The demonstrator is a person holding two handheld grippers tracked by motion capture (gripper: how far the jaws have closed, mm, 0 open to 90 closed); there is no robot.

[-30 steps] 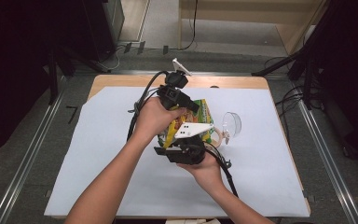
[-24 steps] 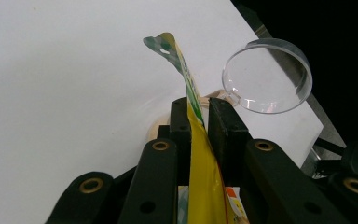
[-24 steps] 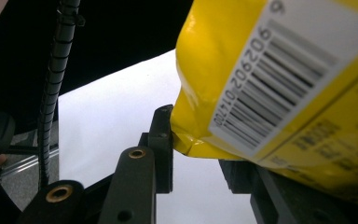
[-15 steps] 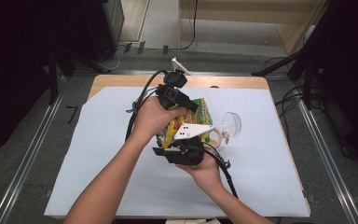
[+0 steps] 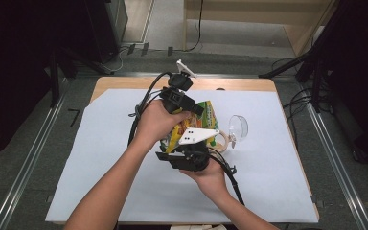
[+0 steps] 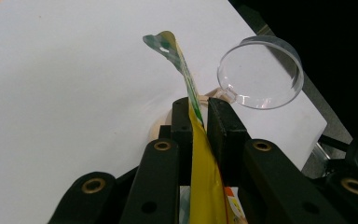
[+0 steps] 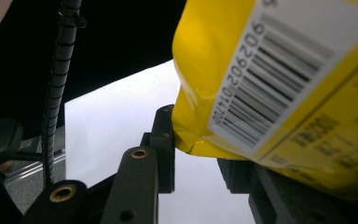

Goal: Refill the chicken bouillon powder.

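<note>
Snack bag (image 6: 200,154) clamped in left hand-held gripper (image 6: 199,116); right hand-held gripper (image 7: 200,154) grips bag corner; clear cup (image 6: 260,72) just beside.

Barcode on yellow bag (image 7: 279,84) shows digits 20620201470

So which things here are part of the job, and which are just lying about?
In the job:
- yellow snack bag
- left gripper, shut on the bag's edge
- right gripper, on the bag's corner

Lying about:
- clear plastic cup
- tape roll
- white sheet
</note>
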